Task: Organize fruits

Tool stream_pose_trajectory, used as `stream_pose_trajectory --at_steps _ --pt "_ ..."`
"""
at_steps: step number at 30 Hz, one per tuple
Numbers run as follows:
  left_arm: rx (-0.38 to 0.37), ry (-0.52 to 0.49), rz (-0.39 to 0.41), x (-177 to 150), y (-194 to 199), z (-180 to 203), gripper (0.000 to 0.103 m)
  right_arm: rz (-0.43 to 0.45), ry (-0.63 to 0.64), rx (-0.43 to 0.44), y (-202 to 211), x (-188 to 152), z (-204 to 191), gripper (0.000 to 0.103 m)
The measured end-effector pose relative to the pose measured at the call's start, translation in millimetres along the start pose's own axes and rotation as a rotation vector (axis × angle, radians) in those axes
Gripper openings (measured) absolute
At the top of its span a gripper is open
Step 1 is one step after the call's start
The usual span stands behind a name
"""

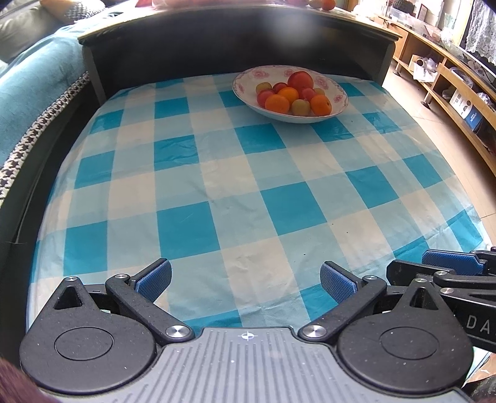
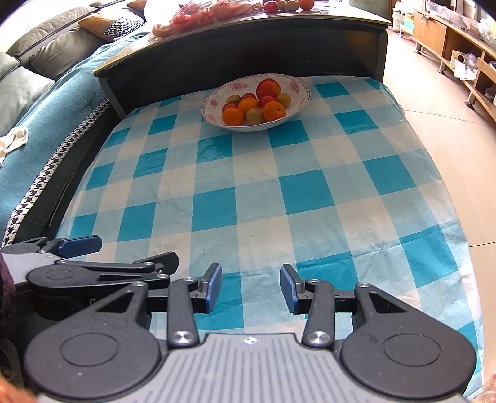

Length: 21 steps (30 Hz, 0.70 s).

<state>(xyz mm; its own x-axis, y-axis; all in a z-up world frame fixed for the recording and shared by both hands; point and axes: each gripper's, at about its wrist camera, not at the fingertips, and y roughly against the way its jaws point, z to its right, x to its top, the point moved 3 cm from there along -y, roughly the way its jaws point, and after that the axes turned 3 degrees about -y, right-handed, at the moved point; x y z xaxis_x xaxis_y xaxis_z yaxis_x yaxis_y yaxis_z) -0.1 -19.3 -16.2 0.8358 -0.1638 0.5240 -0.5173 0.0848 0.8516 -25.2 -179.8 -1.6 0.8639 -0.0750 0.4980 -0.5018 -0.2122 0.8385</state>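
Low table covered by a blue-and-white checked tablecloth (image 1: 235,192), wrinkled, shiny plastic look, hanging over the near and right edges. Cloth is bare except for a white bowl (image 1: 248,77) with pink flower print on the rim, sitting at upper centre of both views, near the far edge. Bowl holds the fruits (image 1: 291,93): one large red apple (image 1: 300,79) at the back, several oranges, small red and green-yellow round ones piled together.

Behind the bowl a dark raised shelf (image 1: 217,43) spans the top of frame; more fruit (image 2: 288,4) sits on its top at the upper edge of the right wrist view, beside a red-patterned bag (image 2: 198,15).

Upper left: grey sofa (image 2: 46,31) with cushions and a teal blanket (image 1: 34,93) with houndstooth trim. Right side: beige tiled floor (image 2: 434,124) and a long low wooden cabinet (image 1: 449,80) with boxes and clutter.

Left gripper (image 1: 245,282) at bottom of frame, over the near cloth edge, jaws spread wide, nothing between them. Right gripper (image 2: 251,286) also at bottom, jaws parted narrower, empty. The two sit side by side, each visible at the edge of the other's view. Both well apart from the bowl.
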Motion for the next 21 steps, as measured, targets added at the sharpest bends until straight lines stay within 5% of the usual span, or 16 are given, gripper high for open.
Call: stream_pose_trajectory --at_steps 21 --pt "0.0 0.026 -0.023 -5.8 -1.3 -3.5 0.103 -0.013 0.009 -0.004 -1.9 -1.3 -1.4 0.043"
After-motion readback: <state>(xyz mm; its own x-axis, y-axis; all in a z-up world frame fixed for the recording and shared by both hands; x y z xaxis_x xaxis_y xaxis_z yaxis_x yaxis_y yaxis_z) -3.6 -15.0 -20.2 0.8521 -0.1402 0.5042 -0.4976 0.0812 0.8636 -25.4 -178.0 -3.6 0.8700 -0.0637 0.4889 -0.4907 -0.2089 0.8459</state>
